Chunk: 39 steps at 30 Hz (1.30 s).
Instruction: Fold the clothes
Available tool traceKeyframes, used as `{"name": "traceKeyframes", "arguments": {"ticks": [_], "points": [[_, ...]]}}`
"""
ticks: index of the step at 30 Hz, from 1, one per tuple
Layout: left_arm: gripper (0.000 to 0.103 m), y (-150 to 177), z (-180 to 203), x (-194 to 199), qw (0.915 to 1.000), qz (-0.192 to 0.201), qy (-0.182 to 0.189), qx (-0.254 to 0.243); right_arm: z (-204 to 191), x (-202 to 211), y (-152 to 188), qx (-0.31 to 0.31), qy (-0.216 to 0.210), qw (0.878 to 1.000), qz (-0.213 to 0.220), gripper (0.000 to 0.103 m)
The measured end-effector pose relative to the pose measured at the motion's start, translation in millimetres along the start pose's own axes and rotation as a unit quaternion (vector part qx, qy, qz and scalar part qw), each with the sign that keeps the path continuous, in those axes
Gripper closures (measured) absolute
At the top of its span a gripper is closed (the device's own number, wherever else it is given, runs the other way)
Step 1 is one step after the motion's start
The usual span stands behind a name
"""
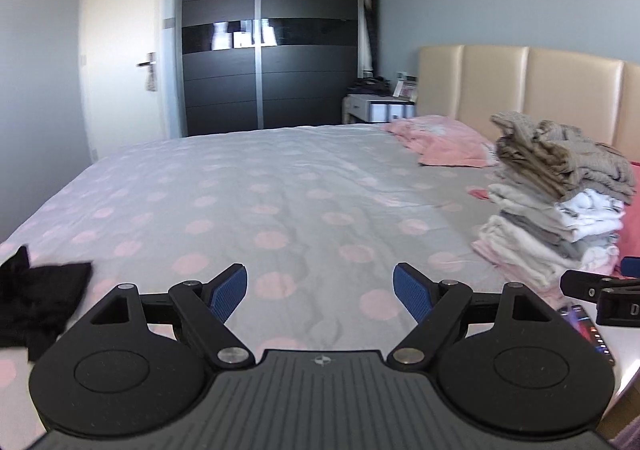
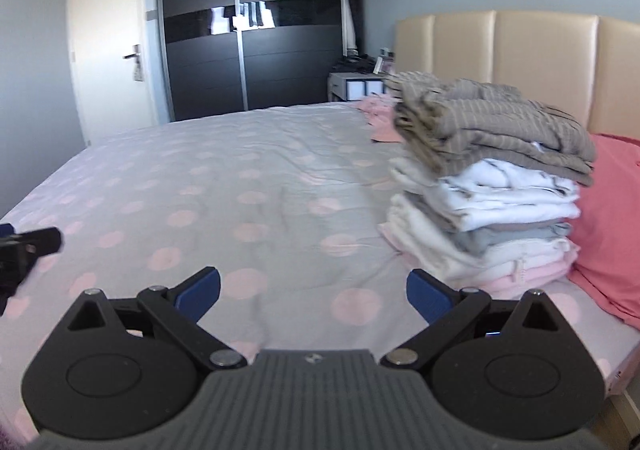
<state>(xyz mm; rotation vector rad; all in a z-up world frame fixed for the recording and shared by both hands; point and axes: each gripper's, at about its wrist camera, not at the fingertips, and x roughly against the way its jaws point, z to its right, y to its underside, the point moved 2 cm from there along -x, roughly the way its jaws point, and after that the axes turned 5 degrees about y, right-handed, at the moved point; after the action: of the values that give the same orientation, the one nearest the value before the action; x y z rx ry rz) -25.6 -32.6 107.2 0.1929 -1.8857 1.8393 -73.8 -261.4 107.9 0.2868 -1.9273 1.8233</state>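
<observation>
the stack of folded clothes (image 2: pixel 488 202) sits on the right side of the bed (image 2: pixel 240 178), close to the padded headboard (image 2: pixel 520 62). it is a tall, uneven pile: pale pink at the bottom, then cream and grey layers, a white piece with dark marks, and a striped grey-brown garment (image 2: pixel 492 130) slumped on top. the folded edges face out across the bed, and the pieces run lengthwise toward the pink pillow (image 2: pixel 612 210) that touches the pile's right side. a loose pink garment (image 1: pixel 440 140) lies flat beyond the stack, nearer the headboard. at the left edge of the bed a crumpled black garment (image 1: pixel 36 298) lies in a heap; i cannot tell which way it runs.

the left gripper (image 1: pixel 320 290) hovers over the dotted sheet with its blue pads wide apart and nothing between them. the right gripper (image 2: pixel 313 292) is just beside the stack's foot, likewise spread and empty.
</observation>
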Motion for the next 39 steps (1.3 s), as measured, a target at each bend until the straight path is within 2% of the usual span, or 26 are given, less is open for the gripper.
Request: {"name": "traceKeyframes", "arguments": {"ticks": [4, 6, 10, 18, 21, 26, 29, 31, 39], "points": [[0.022, 24.2, -17.5, 5.7, 0.9989, -0.004, -0.019, 0.044, -35.1, 8.8, 22.0, -0.016, -0.026, 0.999, 0.017, 0.003], [0.017, 33.4, -24.5, 8.8, 0.9984, -0.006, -0.031, 0.048, -50.1, 7.5, 34.5, -0.009, -0.034, 0.999, 0.021, 0.003], [0.017, 55.2, -36.4, 11.4, 0.9959, -0.016, -0.071, 0.053, -73.9, 0.4, 49.7, 0.038, -0.062, 0.997, 0.021, 0.003], [0.017, 73.4, -47.0, -8.5, 0.9928, -0.057, -0.091, 0.054, -105.4, -23.6, 59.6, 0.106, -0.105, 0.988, 0.025, 0.003], [0.017, 76.2, -50.0, -21.3, 0.9918, -0.066, -0.091, 0.06, -109.4, -35.9, 61.8, 0.109, -0.113, 0.987, 0.017, 0.003], [0.016, 81.1, -45.5, -44.0, 0.992, -0.076, -0.084, 0.055, -103.3, -59.0, 68.1, 0.082, -0.101, 0.992, -0.01, 0.003], [0.0, 83.8, -44.3, -55.8, 0.9922, -0.079, -0.076, 0.059, -96.6, -70.8, 68.9, 0.049, -0.097, 0.994, -0.025, 0.003], [0.0, 85.2, -45.4, -61.7, 0.9926, -0.077, -0.073, 0.059, -94.8, -80.0, 68.3, 0.033, -0.1, 0.993, -0.048, 0.003], [0.0, 94.1, -53.9, -75.5, 0.9885, -0.098, -0.084, 0.078, -104.2, -86.3, 70.6, 0.045, -0.101, 0.993, -0.037, 0.003]]}}
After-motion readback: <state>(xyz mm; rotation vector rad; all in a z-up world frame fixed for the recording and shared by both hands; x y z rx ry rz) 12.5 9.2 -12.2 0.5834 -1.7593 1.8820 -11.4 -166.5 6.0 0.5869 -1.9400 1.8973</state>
